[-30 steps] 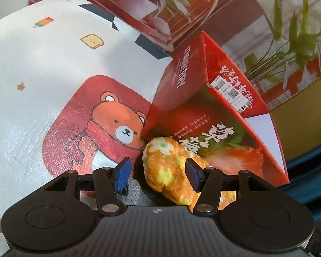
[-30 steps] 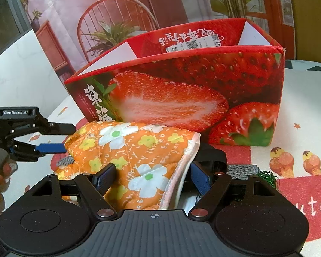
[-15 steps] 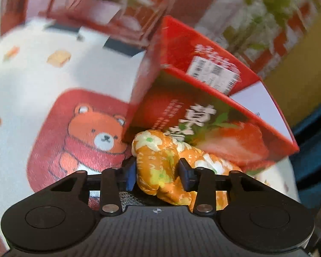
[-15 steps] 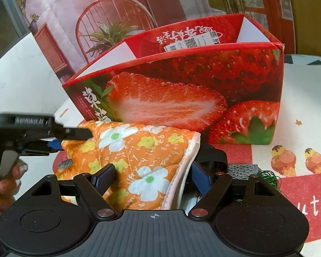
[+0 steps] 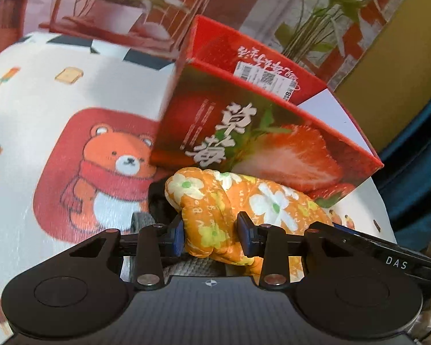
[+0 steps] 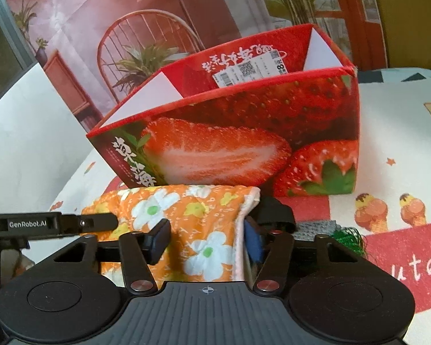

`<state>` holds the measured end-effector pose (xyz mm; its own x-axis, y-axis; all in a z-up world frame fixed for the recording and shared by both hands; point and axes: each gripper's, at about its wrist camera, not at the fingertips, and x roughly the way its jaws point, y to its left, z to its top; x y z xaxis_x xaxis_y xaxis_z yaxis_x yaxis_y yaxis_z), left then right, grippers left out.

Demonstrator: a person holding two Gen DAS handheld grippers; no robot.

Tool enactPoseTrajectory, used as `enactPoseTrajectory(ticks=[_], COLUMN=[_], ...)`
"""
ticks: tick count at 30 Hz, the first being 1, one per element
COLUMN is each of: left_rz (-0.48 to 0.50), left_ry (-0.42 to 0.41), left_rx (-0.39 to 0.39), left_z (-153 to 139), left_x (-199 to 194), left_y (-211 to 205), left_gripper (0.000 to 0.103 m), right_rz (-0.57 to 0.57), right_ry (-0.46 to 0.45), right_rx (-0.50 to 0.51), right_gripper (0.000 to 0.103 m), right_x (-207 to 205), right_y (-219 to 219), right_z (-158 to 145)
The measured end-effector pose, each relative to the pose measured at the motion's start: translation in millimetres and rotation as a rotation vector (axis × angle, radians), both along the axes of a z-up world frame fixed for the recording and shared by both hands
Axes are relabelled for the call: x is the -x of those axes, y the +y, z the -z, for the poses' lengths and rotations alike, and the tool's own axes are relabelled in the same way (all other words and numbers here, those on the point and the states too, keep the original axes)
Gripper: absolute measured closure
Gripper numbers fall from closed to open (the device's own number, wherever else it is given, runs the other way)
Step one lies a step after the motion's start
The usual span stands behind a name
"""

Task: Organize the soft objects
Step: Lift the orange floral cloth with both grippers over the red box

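An orange padded cloth with white flowers (image 5: 261,201) (image 6: 186,210) lies on the table against the front of a red strawberry-print box (image 5: 273,149) (image 6: 230,149) whose top stands open. My left gripper (image 5: 211,234) is shut on one bunched end of the cloth, both pads pressing into it. At the other end, the jaws of my right gripper (image 6: 205,240) are closing, with the cloth's pink-edged end squeezed between the pads. Each gripper shows in the other's view: the left gripper's finger (image 6: 80,224) and the right gripper's arm (image 5: 359,244).
A black item (image 6: 273,212), a grey knitted piece (image 6: 316,227) and green mesh (image 6: 347,235) lie under and right of the cloth. The tablecloth (image 5: 115,166) bears cartoon prints. A printed backdrop stands behind the box. A person's fingers show at the left edge.
My left gripper closed onto the cloth's end and rolled, shifting along the table. My right gripper's jaws came in from wide to pinching the cloth's other end. The box has not moved.
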<state>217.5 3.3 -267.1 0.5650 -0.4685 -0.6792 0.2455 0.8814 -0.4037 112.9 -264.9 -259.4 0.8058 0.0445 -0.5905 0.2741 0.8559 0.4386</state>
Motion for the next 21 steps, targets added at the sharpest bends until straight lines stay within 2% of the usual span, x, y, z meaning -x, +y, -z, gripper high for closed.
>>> enactPoseTrajectory(ticks=[4,5,7,14,21], left_rz=[-0.001,-0.003,-0.011,-0.016,-0.011], left_ry=[-0.029,-0.042,-0.062,-0.125,-0.278], left_rx=[0.001,-0.002,-0.01,0.012,0.048], left_z=[-6,-9,-14,-36,-88], left_x=[4,5,8,18,20], left_y=[0,0,2,8,11], left_gripper=[0.068,0.073,0.074,0.075,0.075], right_rz=[0.002,0.0,-0.004,-0.022,-0.024], right_ry=[-0.011,-0.021,-0.034,-0.119,-0.237], right_rx=[0.005,0.019,0.053,0.119,0.183], right_gripper=[0.077,0.083,0.091,0.091,0.091], right_x=[2,3,4,11,15], right_y=[2,4,7,13,6], right_z=[-2,-6,-12,-39,-82])
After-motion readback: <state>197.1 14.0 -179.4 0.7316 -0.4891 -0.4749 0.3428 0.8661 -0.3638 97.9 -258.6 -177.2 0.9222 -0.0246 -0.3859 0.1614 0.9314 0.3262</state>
